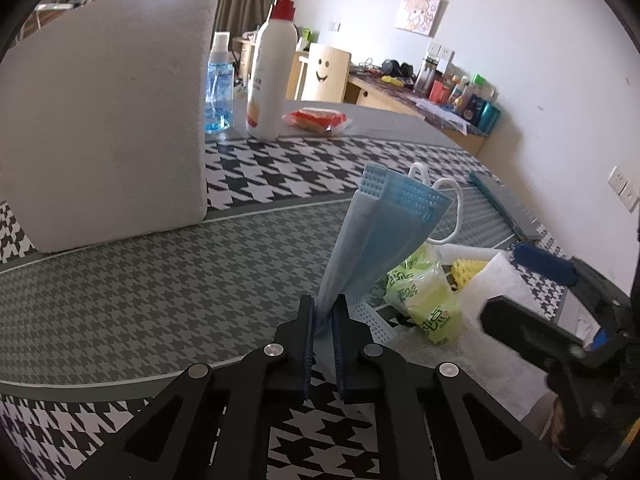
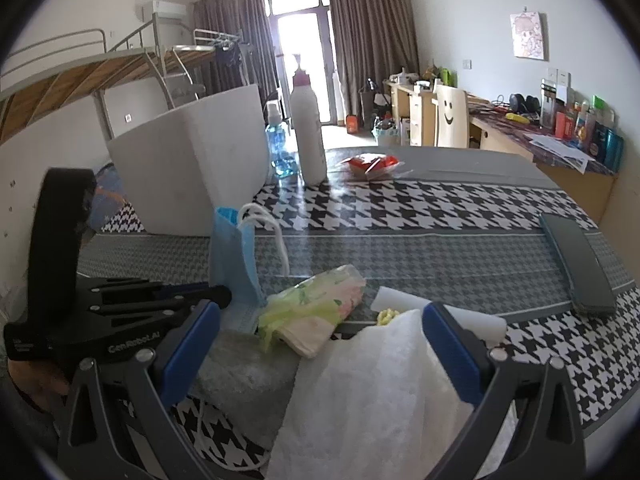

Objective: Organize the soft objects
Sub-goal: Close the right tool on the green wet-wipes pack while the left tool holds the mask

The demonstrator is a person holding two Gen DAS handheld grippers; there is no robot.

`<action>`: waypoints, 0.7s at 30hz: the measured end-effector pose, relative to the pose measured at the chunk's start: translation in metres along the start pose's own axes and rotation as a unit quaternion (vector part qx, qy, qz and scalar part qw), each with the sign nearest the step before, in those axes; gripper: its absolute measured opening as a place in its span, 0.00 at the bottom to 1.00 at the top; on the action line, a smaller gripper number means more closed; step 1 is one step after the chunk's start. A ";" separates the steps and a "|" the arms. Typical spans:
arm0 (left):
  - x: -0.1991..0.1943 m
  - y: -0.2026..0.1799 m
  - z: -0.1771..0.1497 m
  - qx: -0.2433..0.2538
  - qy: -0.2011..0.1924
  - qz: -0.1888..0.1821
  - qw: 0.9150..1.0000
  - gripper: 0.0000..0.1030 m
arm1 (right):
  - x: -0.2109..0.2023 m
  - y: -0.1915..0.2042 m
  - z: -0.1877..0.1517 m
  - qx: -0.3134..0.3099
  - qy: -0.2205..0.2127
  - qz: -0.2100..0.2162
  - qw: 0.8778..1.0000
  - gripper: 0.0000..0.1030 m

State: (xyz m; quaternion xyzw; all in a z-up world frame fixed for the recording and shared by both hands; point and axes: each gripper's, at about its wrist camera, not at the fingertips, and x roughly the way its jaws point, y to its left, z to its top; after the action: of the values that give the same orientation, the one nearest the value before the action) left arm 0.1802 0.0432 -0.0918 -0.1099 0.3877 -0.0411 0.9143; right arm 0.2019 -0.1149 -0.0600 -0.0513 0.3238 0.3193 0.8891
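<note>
My left gripper (image 1: 323, 312) is shut on a blue face mask (image 1: 384, 232), which stands up from between its pads with the white ear loops hanging to the right. In the right wrist view the same mask (image 2: 232, 256) rises beside the left gripper (image 2: 222, 294). My right gripper (image 2: 320, 308) is open, its blue pads (image 2: 192, 340) wide apart over a white paper towel (image 2: 380, 392) that lies loose between them. A green tissue pack (image 2: 316, 304) and a grey cloth (image 2: 248, 380) lie just ahead of it. In the left wrist view the right gripper (image 1: 532, 292) hovers at the right.
A white foam box (image 1: 104, 112) stands at the back left on the houndstooth table mat (image 1: 160, 280). Behind it are a lotion bottle (image 1: 272, 68), a blue spray bottle (image 1: 219, 84) and a red packet (image 1: 316, 118). A dark flat case (image 2: 576, 264) lies at the right.
</note>
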 end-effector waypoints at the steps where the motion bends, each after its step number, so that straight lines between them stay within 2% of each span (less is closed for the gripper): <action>1: -0.002 0.000 0.000 0.002 -0.004 -0.001 1.000 0.09 | 0.002 0.000 0.001 -0.001 0.004 0.004 1.000 0.95; 9: -0.005 0.001 -0.001 0.004 -0.006 -0.001 1.000 0.09 | 0.019 0.005 0.006 0.005 0.043 0.010 0.999 0.84; 13: -0.003 0.002 0.001 0.001 -0.004 -0.003 1.000 0.09 | 0.030 0.007 0.005 0.014 0.070 0.011 0.997 0.74; 18: -0.003 0.003 0.001 0.004 -0.004 -0.007 1.000 0.09 | 0.042 0.003 0.002 0.034 0.093 0.014 0.995 0.67; 21: -0.002 0.002 0.001 0.006 -0.003 -0.009 1.000 0.09 | 0.045 0.003 0.000 0.038 0.099 0.016 0.994 0.58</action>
State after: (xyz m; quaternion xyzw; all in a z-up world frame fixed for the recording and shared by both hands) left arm 0.1794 0.0458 -0.0906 -0.1081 0.3839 -0.0510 0.9156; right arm 0.2265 -0.0885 -0.0867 -0.0440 0.4228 0.3140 0.8489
